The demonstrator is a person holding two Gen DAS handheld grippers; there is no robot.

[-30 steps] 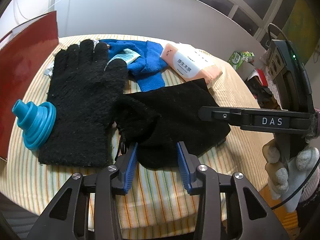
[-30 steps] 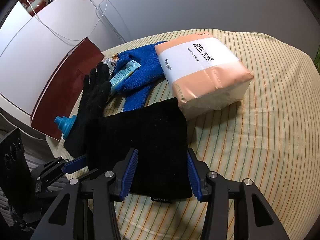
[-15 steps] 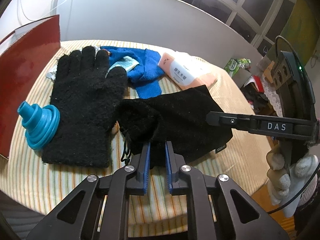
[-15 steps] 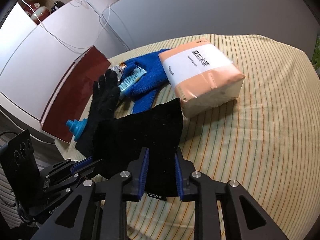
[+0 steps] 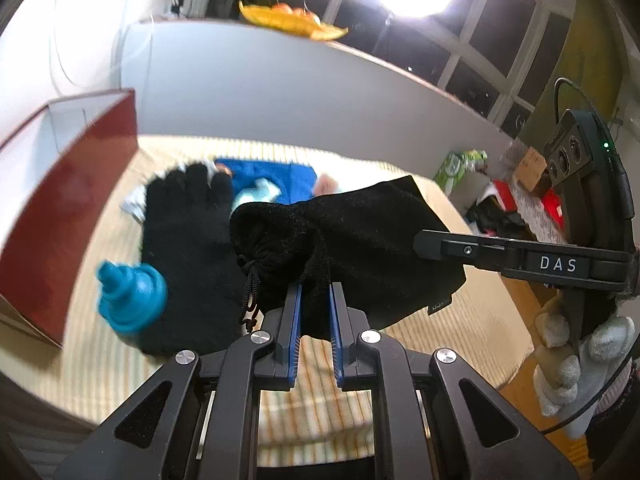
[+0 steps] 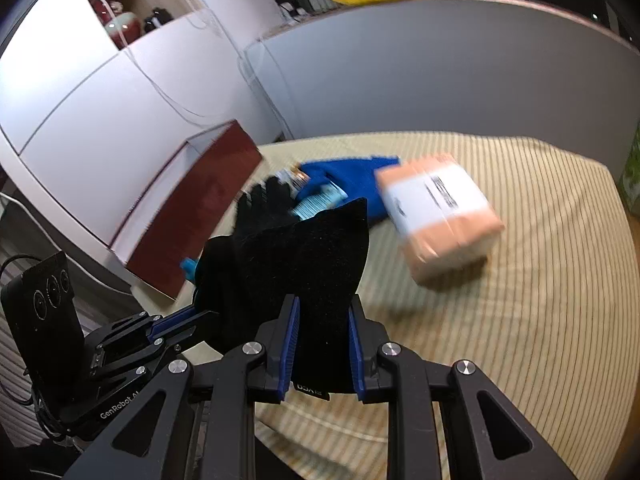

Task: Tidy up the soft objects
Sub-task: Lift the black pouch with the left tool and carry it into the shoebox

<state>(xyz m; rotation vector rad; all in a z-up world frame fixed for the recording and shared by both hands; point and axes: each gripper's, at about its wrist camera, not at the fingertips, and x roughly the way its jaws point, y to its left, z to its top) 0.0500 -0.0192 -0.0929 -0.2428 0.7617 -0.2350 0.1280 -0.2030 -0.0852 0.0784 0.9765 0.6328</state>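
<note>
A black drawstring pouch [image 5: 360,232] hangs above the striped table, held up at two ends. My left gripper [image 5: 316,300] is shut on its gathered, corded end. My right gripper [image 6: 322,320] is shut on the labelled flat end of the pouch [image 6: 296,256]. In the left wrist view the right gripper [image 5: 436,246] reaches in from the right, carried by a gloved hand [image 5: 576,360]. A black knitted glove [image 5: 188,232] lies flat on the table beneath. Behind it lie a blue cloth [image 5: 276,172] and a peach tissue pack [image 6: 440,216].
A blue collapsible funnel [image 5: 132,296] sits on the glove's cuff. A dark red open box [image 5: 68,200] stands along the table's left side. Bare striped tablecloth [image 6: 520,320] stretches to the right of the tissue pack. A grey partition [image 6: 440,72] stands behind the table.
Both grippers closed on the black pouch and raised it off the table. The pouch now hangs between them, bunched at the left end.
</note>
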